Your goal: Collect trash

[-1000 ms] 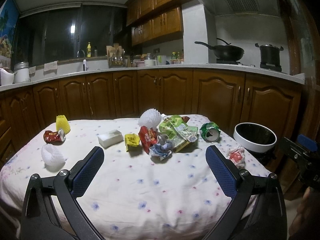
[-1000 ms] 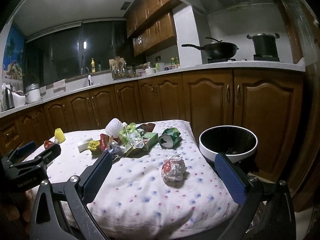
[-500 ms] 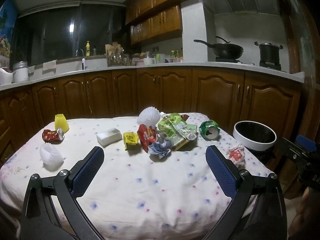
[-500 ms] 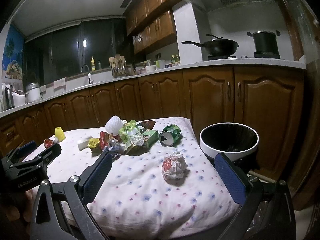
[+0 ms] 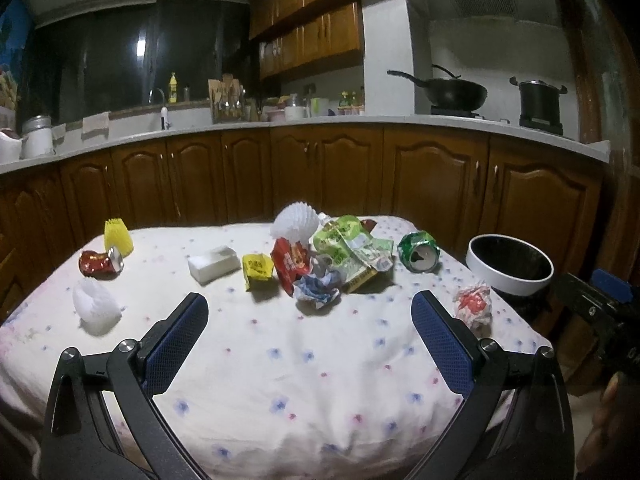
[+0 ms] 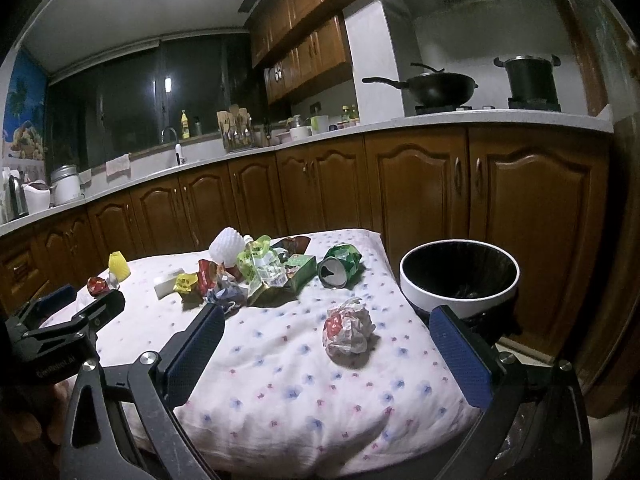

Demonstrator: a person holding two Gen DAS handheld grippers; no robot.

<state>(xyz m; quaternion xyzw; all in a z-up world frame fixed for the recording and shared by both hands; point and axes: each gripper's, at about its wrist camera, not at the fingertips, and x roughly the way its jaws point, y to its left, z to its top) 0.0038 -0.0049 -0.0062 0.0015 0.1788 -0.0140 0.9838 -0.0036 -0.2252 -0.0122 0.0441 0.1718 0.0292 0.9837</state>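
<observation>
Floral tablecloth (image 6: 280, 380) holds a green can (image 6: 340, 266) on its side, mouth toward camera; right gripper (image 6: 328, 356) and left gripper (image 5: 310, 340) wide, empty.

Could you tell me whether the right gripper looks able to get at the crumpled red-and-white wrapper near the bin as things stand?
Probably yes. The right gripper is open, and the crumpled wrapper lies alone on the tablecloth just ahead of its fingers, apart from the green can and the bin.
</observation>
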